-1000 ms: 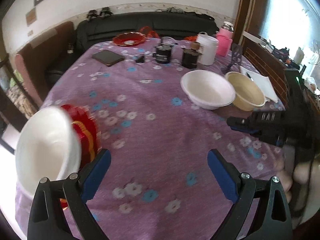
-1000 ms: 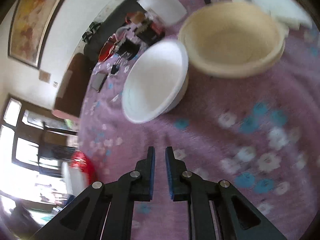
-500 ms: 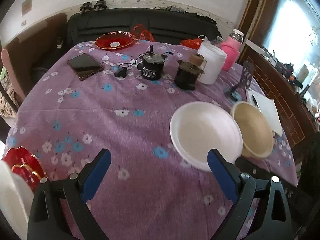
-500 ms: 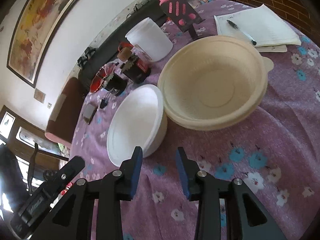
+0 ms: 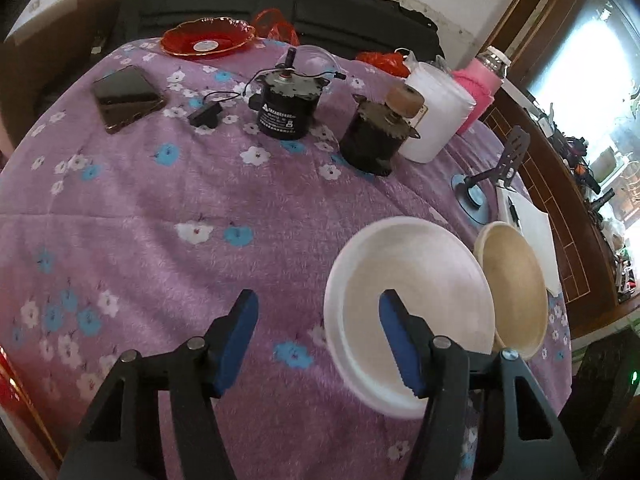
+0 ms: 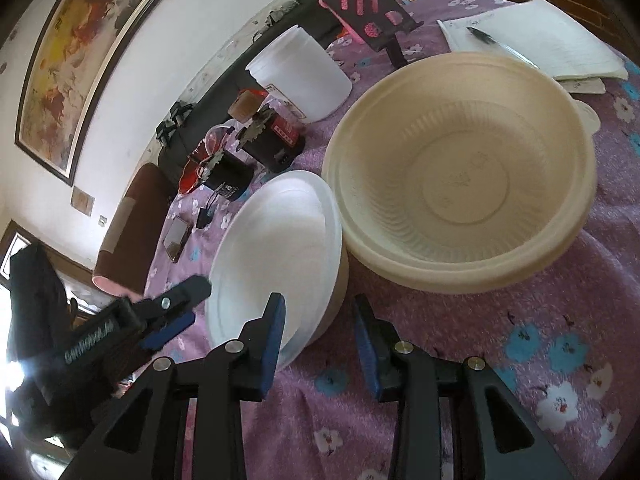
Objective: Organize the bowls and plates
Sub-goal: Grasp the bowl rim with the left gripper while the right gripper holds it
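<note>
A white foam bowl sits on the purple flowered tablecloth, touching a larger cream bowl to its right. My left gripper is open and empty, its right finger over the white bowl's near-left rim. In the right wrist view the white bowl and cream bowl sit side by side. My right gripper is open and empty, straddling the white bowl's near edge. The left gripper shows at the bowl's left. A red plate lies at the table's far side.
Two black motors, a phone, a white tub, a pink bottle and a phone stand stand across the far table. A notepad with pen lies beyond the cream bowl. A red edge shows at lower left.
Both grippers have moved in toward the white bowl. The right gripper has opened from nearly shut. The left gripper has narrowed and swung away from the red and white dishes at left.
</note>
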### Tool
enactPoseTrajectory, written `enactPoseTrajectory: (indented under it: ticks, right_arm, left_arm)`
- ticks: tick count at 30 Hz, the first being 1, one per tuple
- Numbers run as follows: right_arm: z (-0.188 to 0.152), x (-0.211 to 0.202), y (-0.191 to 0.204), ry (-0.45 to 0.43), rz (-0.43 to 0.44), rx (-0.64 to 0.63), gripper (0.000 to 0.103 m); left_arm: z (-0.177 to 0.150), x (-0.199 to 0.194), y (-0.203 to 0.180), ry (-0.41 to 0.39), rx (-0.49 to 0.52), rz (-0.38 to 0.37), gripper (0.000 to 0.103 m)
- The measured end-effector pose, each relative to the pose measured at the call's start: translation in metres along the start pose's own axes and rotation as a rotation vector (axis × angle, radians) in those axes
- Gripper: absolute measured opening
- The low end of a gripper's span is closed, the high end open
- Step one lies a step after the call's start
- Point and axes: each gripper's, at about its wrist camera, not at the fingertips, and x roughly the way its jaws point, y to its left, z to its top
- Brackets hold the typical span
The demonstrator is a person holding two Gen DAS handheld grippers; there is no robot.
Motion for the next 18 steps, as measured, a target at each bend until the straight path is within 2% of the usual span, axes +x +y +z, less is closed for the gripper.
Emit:
enactPoseTrajectory:
  ticks: [5, 14, 17, 18]
  right_arm:
    - [0.001, 0.005, -0.005, 0.012, 0.013, -0.010, 0.038]
    - [0.001, 0.007, -0.007, 0.014, 0.022, -0.026, 0.038]
    - [0.001, 0.006, -0.006, 0.013, 0.028, -0.031, 0.038]
    - [0.001, 0.006, -0.005, 0.010, 0.027, -0.032, 0.037]
  left_arm:
    - [0.010, 0.014, -0.008, -0.002, 0.034, 0.030, 0.062]
    - [0.017, 0.038, -0.020, 0.049, 0.043, 0.008, 0.060]
    - [0.012, 0.041, -0.027, 0.071, 0.065, -0.006, 0.035]
    - [0.010, 0.043, -0.029, 0.080, 0.070, -0.003, 0.031]
